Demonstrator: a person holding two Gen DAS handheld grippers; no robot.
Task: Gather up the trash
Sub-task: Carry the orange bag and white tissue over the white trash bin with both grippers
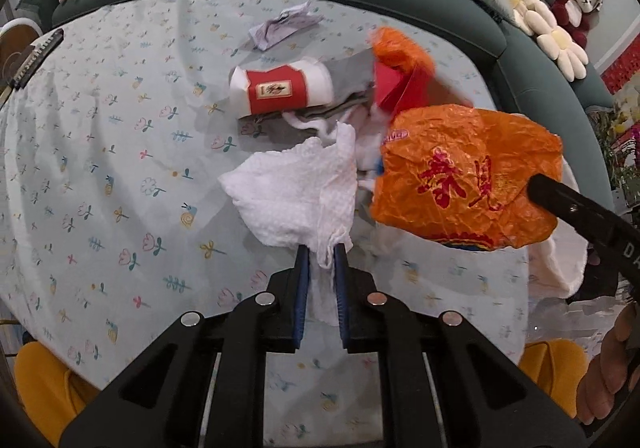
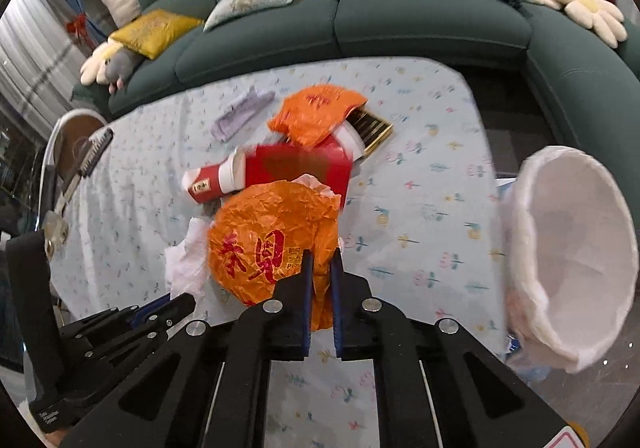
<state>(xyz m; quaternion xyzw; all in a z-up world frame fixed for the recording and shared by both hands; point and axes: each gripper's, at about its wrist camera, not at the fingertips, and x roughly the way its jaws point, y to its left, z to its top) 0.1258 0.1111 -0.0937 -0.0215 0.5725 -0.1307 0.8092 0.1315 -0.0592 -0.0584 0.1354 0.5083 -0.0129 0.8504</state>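
Note:
My left gripper (image 1: pixel 321 250) is shut on a crumpled white paper towel (image 1: pixel 296 191), lifted above the flowered tablecloth (image 1: pixel 100 167). My right gripper (image 2: pixel 321 258) is shut on a crinkled orange plastic bag (image 2: pixel 272 236) with red characters; the same orange bag (image 1: pixel 468 175) shows at the right of the left wrist view. Behind them lie a red-and-white paper cup (image 1: pixel 284 89), a red packet (image 2: pixel 304 163), a second orange wrapper (image 2: pixel 316 111) and a lilac crumpled paper (image 1: pixel 284 25). In the right wrist view, the left gripper (image 2: pixel 160 312) shows at lower left with the towel (image 2: pixel 186 264).
A bin lined with a white bag (image 2: pixel 576 260) stands at the table's right edge. A gold-edged dark box (image 2: pixel 370 127) lies beside the far wrapper. A green sofa (image 2: pixel 400 19) with cushions and plush toys curves behind. A dark comb-like tool (image 1: pixel 38 55) lies at the left edge.

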